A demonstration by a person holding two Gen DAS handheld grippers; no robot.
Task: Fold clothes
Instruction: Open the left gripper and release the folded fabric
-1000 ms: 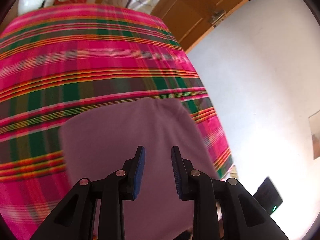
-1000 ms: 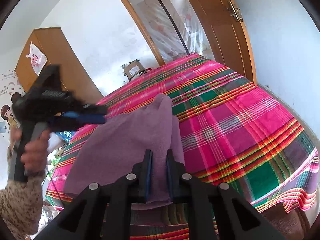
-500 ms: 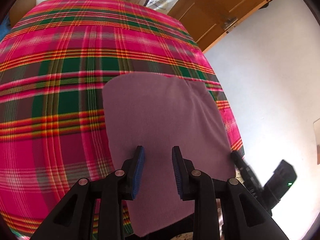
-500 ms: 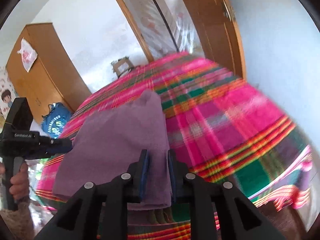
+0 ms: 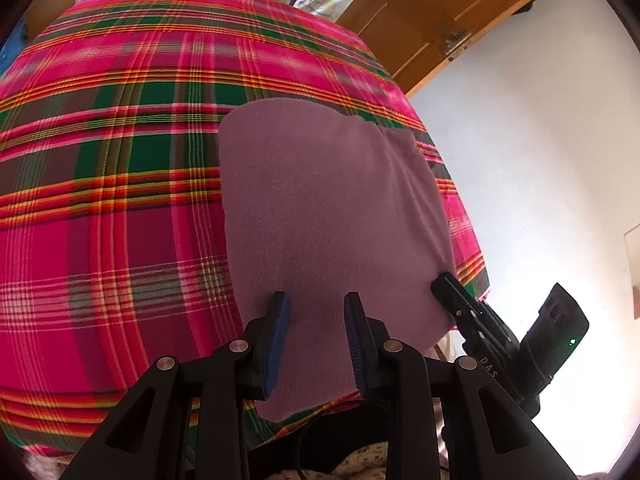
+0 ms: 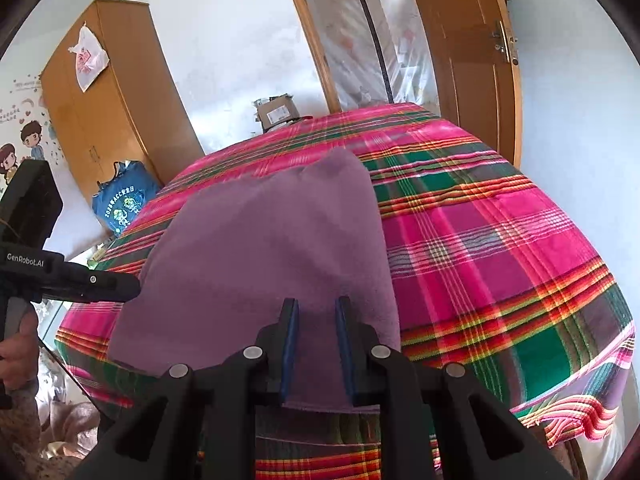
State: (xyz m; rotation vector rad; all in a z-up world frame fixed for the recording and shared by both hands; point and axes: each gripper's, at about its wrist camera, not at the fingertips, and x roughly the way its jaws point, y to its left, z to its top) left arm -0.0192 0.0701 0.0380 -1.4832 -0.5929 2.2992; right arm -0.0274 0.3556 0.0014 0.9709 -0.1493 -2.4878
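1. Left gripper (image 5: 315, 344): blue pads apart, moderate gap, nothing pinched. It hangs over the near edge of the purple cloth (image 5: 332, 216); cloth shows through the gap, but can't tell if pads touch it.
2. Right gripper (image 6: 317, 350): narrower gap, pads parted w/ the cloth's near hem (image 6: 320, 404) visible betw. them, not squeezed. In the left wrist view its black fingers sit at the cloth's near right corner.
3. Left gripper seen from the right wrist view: fingertip at the cloth's left edge; handle held by a hand (image 6: 18, 344) in a patterned sleeve (image 6: 20, 436), lower left.
4. Purple cloth (image 6: 264, 248): lies flat on the bed, roughly rectangular, rounded far end, near the bed's near edge & toward its right side in the left wrist view. A seam or fold line runs down its right part; near hem hangs slightly over the bed edge.
5. Plaid bedspread (image 5: 120, 200): pink/green/orange checks, covers the whole bed, drapes over the sides.
6. Beyond the bed: wooden door (image 6: 472, 40) w/ metal handle, white wall, glass panel beside the door frame.
7. Left side in right wrist view: wooden wardrobe (image 6: 108, 96) w/ a white plastic bag (image 6: 88, 60) hung on it, blue bag (image 6: 126, 200) at its foot, cartoon wall stickers (image 6: 20, 148).
8. Cardboard box (image 6: 276, 110) past the bed's far end.
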